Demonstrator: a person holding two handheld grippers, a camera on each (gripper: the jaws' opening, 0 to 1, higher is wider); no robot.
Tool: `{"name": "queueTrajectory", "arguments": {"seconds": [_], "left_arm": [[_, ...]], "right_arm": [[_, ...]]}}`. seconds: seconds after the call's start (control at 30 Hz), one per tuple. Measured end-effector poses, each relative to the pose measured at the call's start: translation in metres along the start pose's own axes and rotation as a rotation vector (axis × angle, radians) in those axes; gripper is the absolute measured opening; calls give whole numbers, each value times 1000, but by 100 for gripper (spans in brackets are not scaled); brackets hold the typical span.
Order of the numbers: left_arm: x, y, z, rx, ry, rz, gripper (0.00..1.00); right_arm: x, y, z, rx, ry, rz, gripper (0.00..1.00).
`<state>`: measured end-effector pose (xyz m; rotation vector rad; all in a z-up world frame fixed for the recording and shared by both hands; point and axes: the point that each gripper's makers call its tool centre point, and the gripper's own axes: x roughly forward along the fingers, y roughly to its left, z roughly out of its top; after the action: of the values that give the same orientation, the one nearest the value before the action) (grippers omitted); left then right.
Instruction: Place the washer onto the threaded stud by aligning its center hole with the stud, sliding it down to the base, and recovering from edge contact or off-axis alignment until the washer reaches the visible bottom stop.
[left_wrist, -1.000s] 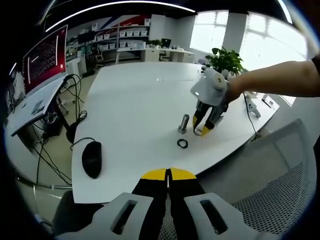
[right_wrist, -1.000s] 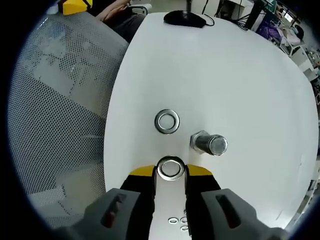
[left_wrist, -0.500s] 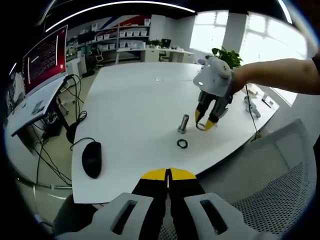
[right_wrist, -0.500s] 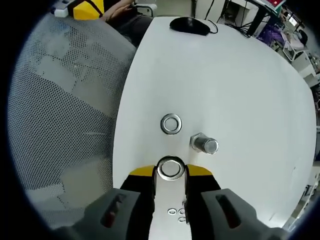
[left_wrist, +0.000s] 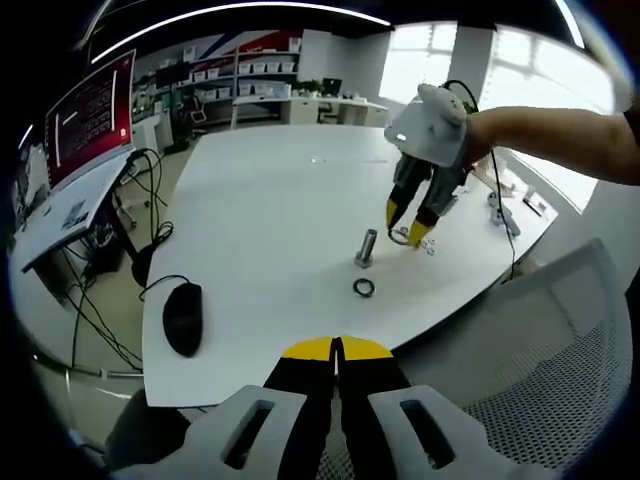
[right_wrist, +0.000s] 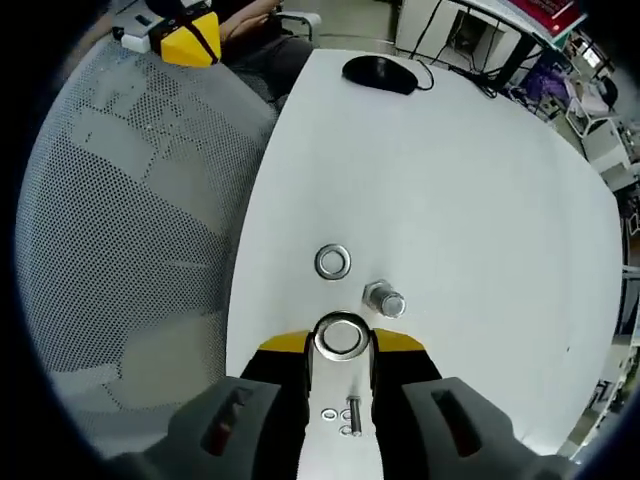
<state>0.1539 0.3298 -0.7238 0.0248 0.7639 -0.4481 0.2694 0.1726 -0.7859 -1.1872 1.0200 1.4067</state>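
In the right gripper view my right gripper (right_wrist: 340, 340) is shut on a steel washer (right_wrist: 340, 335), held high above the white table (right_wrist: 450, 170). Just beyond the washer stands the threaded stud (right_wrist: 385, 300), seen from above, with a second washer (right_wrist: 332, 262) flat on the table past it. The left gripper view shows the right gripper (left_wrist: 410, 225) hanging over the table a little right of the stud (left_wrist: 366, 247), the held washer (left_wrist: 402, 236) between its yellow tips, and the loose washer (left_wrist: 364, 288) nearer me. My left gripper (left_wrist: 336, 350) is shut, off the table's near edge.
A black mouse (left_wrist: 183, 317) lies at the table's near left corner. Small washers and a bolt (right_wrist: 345, 415) lie under my right gripper. A grey mesh chair (right_wrist: 130, 230) stands beside the table. A potted plant (left_wrist: 450, 120) and cables sit at the far edge.
My right gripper has risen away from the table with the washer still held, so the stud and loose washer look smaller. My left gripper has not moved.
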Motion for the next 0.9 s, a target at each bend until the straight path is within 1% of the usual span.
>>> {"name": "queueTrajectory", "arguments": {"seconds": [0.17, 0.33, 0.47, 0.67, 0.9], "left_arm": [[0, -1, -2, -3, 16, -4, 0], [0, -1, -2, -3, 15, -2, 0], [0, -1, -2, -3, 15, -1, 0], [1, -1, -3, -2, 17, -2, 0], [1, -1, -3, -1, 19, -3, 0]], "right_arm": [[-3, -11, 8, 1, -17, -36, 23], [-1, -20, 12, 12, -31, -69, 23], [3, -27, 12, -16, -21, -121, 23], [9, -29, 11, -21, -12, -126, 23], [15, -30, 11, -18, -7, -114, 23]]}}
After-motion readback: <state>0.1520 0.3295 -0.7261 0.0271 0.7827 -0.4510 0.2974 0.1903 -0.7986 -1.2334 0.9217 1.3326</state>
